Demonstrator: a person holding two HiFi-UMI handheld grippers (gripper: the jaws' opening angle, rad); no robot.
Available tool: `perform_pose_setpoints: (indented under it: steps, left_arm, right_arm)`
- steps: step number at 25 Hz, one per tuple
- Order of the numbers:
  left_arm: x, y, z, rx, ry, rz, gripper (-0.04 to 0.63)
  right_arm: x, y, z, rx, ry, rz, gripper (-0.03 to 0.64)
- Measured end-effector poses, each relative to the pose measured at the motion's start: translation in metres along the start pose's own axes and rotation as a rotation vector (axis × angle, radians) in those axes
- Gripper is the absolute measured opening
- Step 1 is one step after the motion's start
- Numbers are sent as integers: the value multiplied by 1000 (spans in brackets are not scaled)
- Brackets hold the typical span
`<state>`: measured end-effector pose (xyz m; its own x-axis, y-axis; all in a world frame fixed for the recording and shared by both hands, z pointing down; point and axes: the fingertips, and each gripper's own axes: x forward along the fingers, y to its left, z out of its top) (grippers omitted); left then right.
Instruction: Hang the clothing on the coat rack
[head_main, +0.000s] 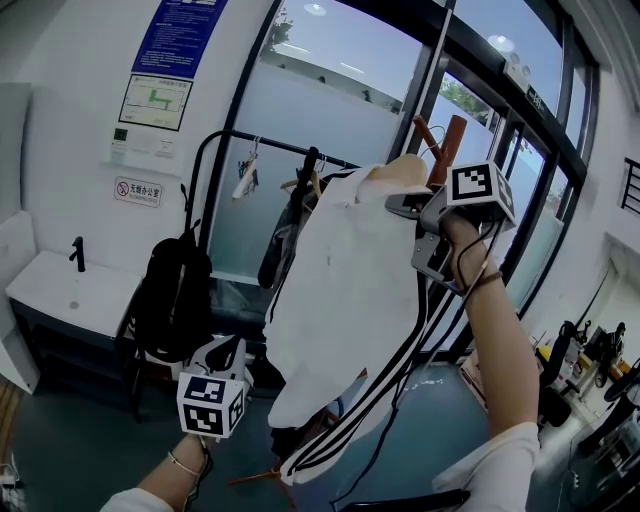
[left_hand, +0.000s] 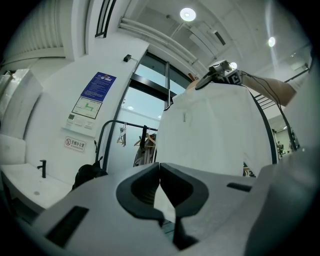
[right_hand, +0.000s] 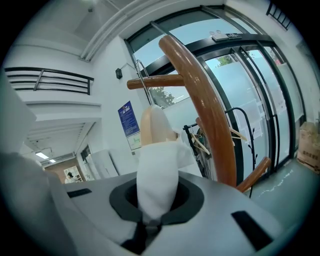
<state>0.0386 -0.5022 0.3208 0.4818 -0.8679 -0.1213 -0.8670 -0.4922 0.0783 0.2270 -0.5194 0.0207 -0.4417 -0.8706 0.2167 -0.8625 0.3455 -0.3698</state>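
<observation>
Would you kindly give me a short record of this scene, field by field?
Clothing: white garment on a pale hanger, held high
Right gripper: jaws shut on the garment's shoulder
Left gripper: low, jaws together, empty
Coat rack: brown wood, just beyond the hanger
Hung: unclear from these views

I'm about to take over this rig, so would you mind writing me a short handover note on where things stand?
Right gripper: shut on the white garment where it drapes over its hanger, held up beside the wooden coat rack.
Left gripper: shut, nothing in it, low and to the left of the garment.
Done: garment is up at the level of the rack's pegs.
Left: it is unclear whether the hanger's hook sits on a peg; probably seat it, then release.
</observation>
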Motion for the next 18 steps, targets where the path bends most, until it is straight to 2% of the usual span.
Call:
perform_pose_setpoints:
  steps: [18]
  left_arm:
    - [5,-10,-12,-5,25,-2,9]
  right_arm:
    - [1,-33,-11,35,27,-27,37]
